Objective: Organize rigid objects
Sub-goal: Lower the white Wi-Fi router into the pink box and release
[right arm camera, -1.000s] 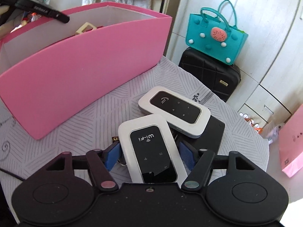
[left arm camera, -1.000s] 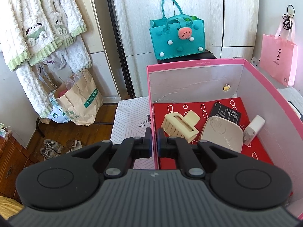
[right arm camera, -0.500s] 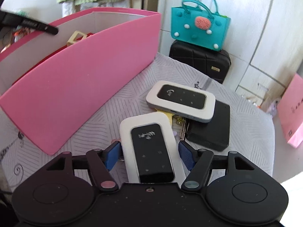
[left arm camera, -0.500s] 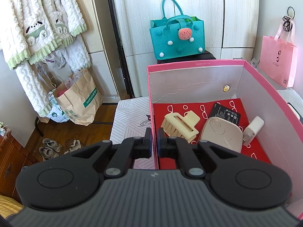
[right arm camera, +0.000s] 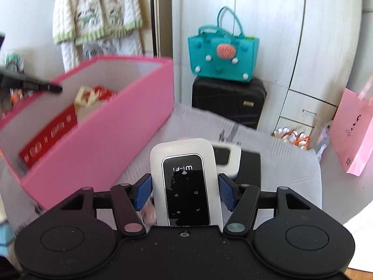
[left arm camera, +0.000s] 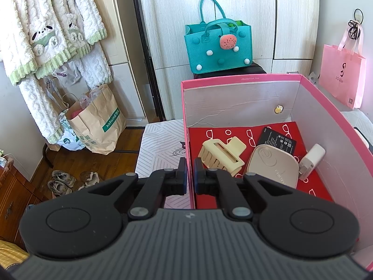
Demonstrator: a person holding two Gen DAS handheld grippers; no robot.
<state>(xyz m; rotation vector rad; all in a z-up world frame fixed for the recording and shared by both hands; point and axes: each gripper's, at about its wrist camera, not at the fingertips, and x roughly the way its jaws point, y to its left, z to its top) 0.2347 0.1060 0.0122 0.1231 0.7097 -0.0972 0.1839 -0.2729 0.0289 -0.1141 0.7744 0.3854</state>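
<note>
My right gripper has its blue pads closing on the sides of a white Wi-Fi router with a black face, which is lifted off the striped tablecloth. Behind it lie a second white router and a flat black device. My left gripper is shut on the near left wall of the pink box. Inside the box, on a red lining, are a cream hair claw, a beige compact, a black battery and a white charger.
A teal felt bag sits on a black suitcase beyond the table. A pink shopping bag hangs at the right. Paper bags and shoes are on the wooden floor at the left, under hanging fleece clothes.
The right gripper has risen and rolled with the Wi-Fi router between its pads, lifting it off the table away from the other router. The left gripper and the box have not moved.
</note>
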